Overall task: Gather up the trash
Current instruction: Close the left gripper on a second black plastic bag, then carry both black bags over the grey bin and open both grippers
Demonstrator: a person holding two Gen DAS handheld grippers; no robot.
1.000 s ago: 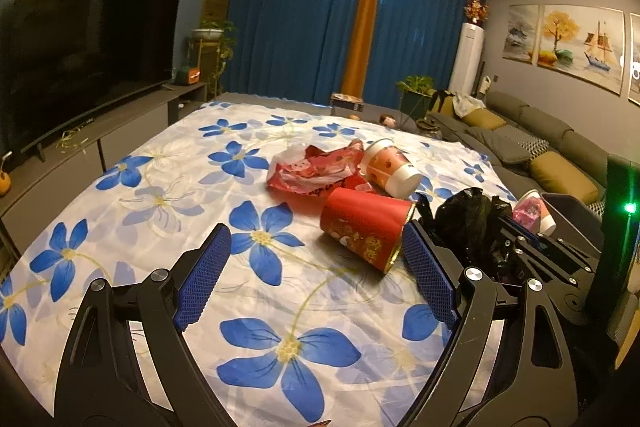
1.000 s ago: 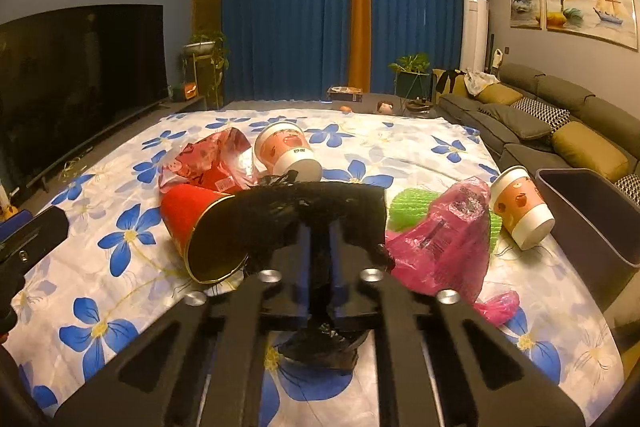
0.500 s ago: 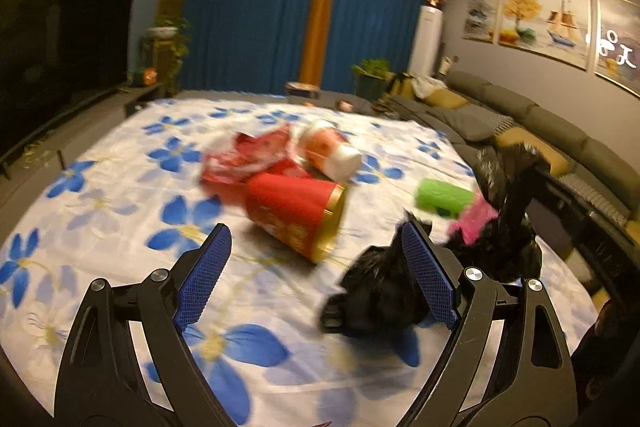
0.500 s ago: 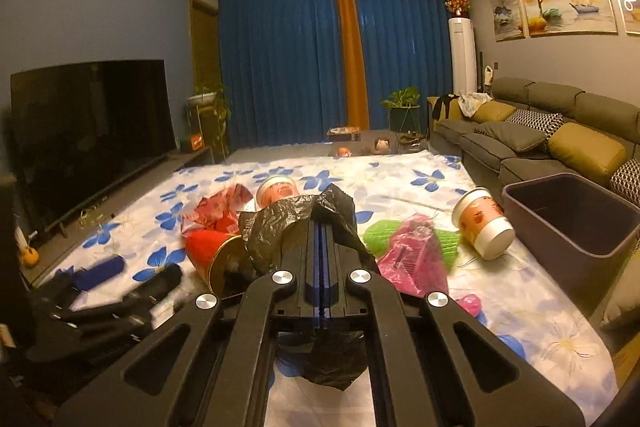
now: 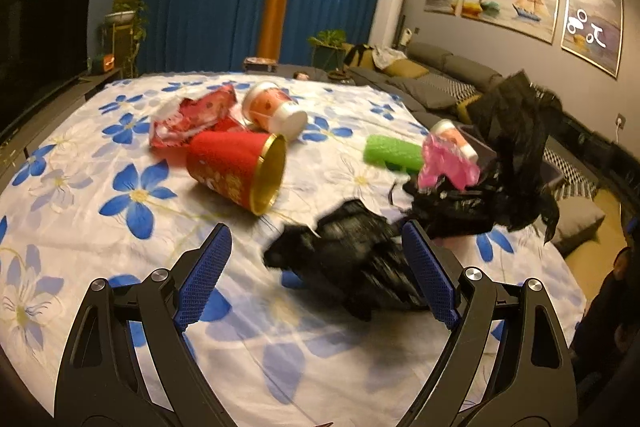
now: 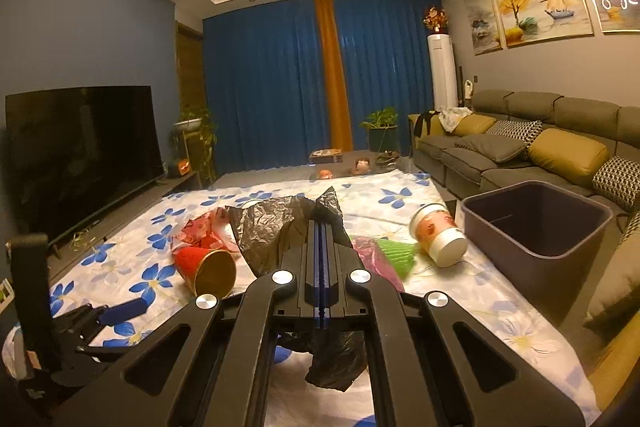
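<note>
Nearest to me, my right gripper (image 6: 320, 239) is clamped flat shut on a crumpled black plastic bin bag (image 6: 276, 231), whose film rises above the closed fingers and hangs in a fold below them. My left gripper (image 5: 316, 259) stands wide open with its blue ribbed pads (image 5: 202, 277) apart; a blurred lower part of the same black bag lies on the sheet partly between them, just inside the right-hand pad, and I cannot tell whether that pad touches it. Nothing is gripped there.

Under both is a white sheet printed with blue flowers (image 5: 132, 195), spread across the floor. Just past the bag lies a red paper tub with a gold lining (image 5: 236, 171), tipped on its side, mouth towards me. Behind it sits a crumpled red printed wrapper (image 5: 192, 115), and just beside that an orange-and-white paper cup (image 5: 274, 109) on its side.

Over to the right lie a green foam net sleeve (image 5: 392, 151) and a pink plastic bag (image 5: 448, 165), touching each other, with a second orange-and-white paper cup (image 6: 438, 235) beyond them. Near that cup, at the sheet's edge, stands a dark grey rectangular plastic bin (image 6: 536, 223), open at the top.

Farther off are a grey sofa with mustard cushions (image 6: 520, 143), a black television (image 6: 80, 151) and blue curtains (image 6: 272, 83).
</note>
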